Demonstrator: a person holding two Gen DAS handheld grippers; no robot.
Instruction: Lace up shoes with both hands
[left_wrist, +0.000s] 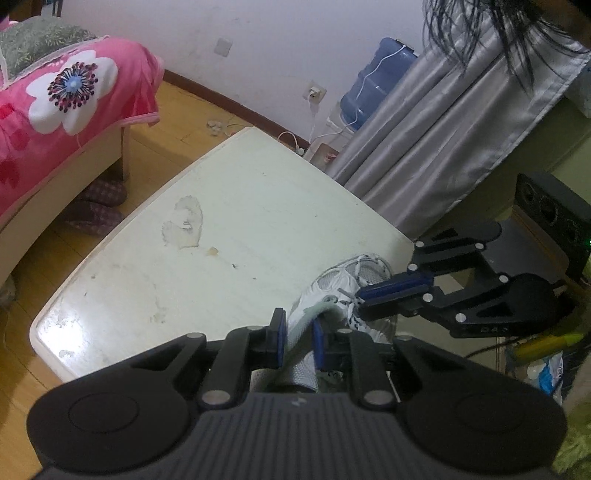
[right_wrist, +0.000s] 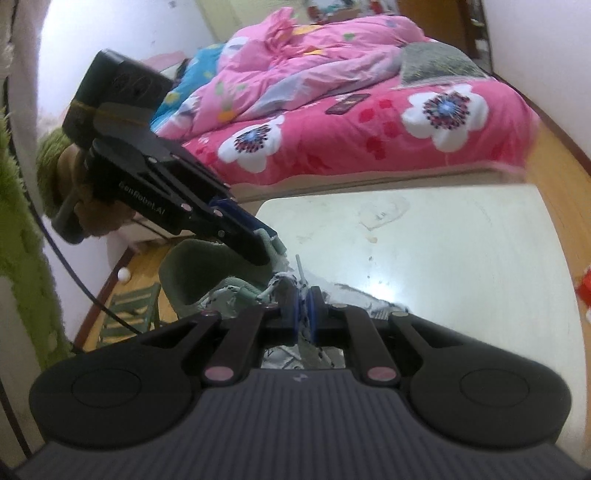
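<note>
A pale, cream-coloured table (left_wrist: 229, 229) with rounded corners stands on a wooden floor (left_wrist: 177, 110). Its top is scuffed, with a patch of peeled surface (left_wrist: 183, 221) near the middle and small brown marks beside it. A white and grey shoe (left_wrist: 332, 291) rests at its near edge.

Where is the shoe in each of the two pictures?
Left wrist view: the shoe sits low, right of centre, at the table's near edge, the left gripper clamping its grey-green tongue.
Right wrist view: the shoe sits low, left of centre, behind the right gripper, which pinches its lace.
Shared landmark: the pink flowered bed.
</note>
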